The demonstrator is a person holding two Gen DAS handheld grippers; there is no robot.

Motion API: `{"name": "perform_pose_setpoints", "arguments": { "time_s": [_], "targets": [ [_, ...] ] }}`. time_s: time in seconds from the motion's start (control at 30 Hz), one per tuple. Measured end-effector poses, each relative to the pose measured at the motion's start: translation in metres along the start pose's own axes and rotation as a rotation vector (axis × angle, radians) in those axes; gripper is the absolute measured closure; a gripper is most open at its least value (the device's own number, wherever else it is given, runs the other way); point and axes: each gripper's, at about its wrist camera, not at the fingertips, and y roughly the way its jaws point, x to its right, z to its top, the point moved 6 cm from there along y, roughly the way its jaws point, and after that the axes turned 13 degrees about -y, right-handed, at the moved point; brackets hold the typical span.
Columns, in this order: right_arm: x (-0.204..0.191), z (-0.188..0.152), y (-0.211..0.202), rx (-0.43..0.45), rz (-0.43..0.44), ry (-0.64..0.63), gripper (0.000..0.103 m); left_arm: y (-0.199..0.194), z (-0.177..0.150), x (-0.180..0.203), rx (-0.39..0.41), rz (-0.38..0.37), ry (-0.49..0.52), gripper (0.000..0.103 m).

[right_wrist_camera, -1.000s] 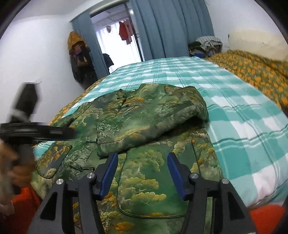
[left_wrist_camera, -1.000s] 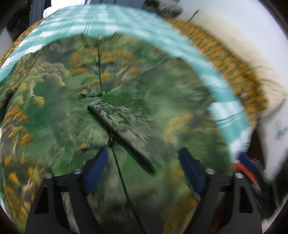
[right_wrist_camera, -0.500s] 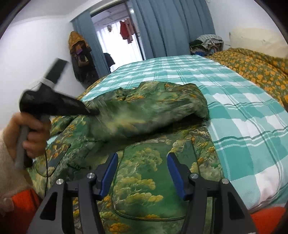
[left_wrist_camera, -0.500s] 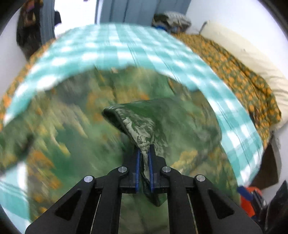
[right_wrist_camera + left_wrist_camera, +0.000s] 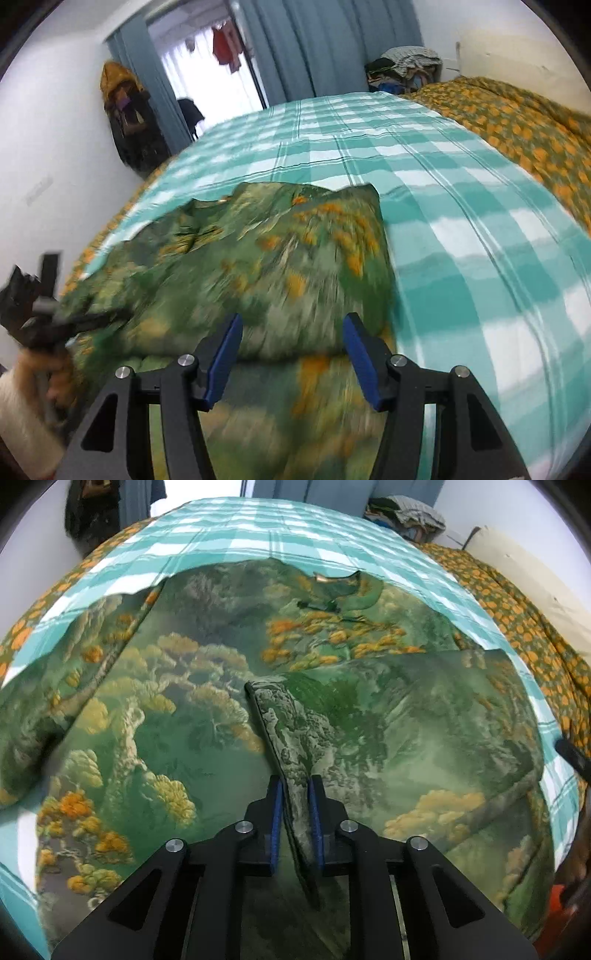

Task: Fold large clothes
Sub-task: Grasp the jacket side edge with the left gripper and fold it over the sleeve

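A large green jacket (image 5: 192, 716) printed with trees and orange blossoms lies spread on the bed. My left gripper (image 5: 295, 794) is shut on the cuff end of its sleeve (image 5: 291, 734) and holds it above the jacket's body. In the right wrist view the jacket (image 5: 280, 266) is blurred, with its right side folded over. My right gripper (image 5: 291, 354) is open and empty, low over the jacket's near part. The left gripper (image 5: 40, 314) shows at the far left of that view, in a hand.
The bed has a teal and white checked sheet (image 5: 461, 206). An orange-flowered quilt (image 5: 524, 118) lies along its right side. A pile of clothes (image 5: 406, 66) sits at the far corner by blue curtains (image 5: 314, 44). Coats hang on the left wall (image 5: 125, 110).
My left gripper has closed on the sleeve and drawn it out to the left. My right gripper has moved forward over the jacket and stays open.
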Motion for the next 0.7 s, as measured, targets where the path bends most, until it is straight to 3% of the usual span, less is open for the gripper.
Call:
{"name": "perform_pose_setpoints", "arguments": {
  "time_s": [0.07,0.17,0.33,0.5,0.6,0.7],
  "targets": [
    [-0.001,0.004,0.033,-0.043,0.036,-0.023,0.045,0.006,0.000,-0.002,0.004,0.000,-0.005,0.087],
    [0.007,-0.024,0.090,-0.248,0.090,0.021,0.045,0.010,-0.001,-0.004,0.022,-0.010,-0.012,0.084],
    [0.008,-0.012,0.087,-0.294,0.089,0.027,0.046,0.014,-0.001,-0.009,0.049,-0.039,-0.020,0.084],
    [0.022,0.055,0.079,-0.158,0.033,0.009,0.046,0.012,-0.004,-0.010,0.074,-0.041,-0.025,0.084],
    [0.037,0.076,0.109,-0.155,0.049,0.075,0.046,0.012,-0.005,-0.008,0.088,-0.027,-0.013,0.084],
    [0.045,0.060,0.158,-0.235,0.065,0.153,0.045,0.014,-0.005,-0.007,0.094,-0.020,-0.005,0.084]
  ]
}}
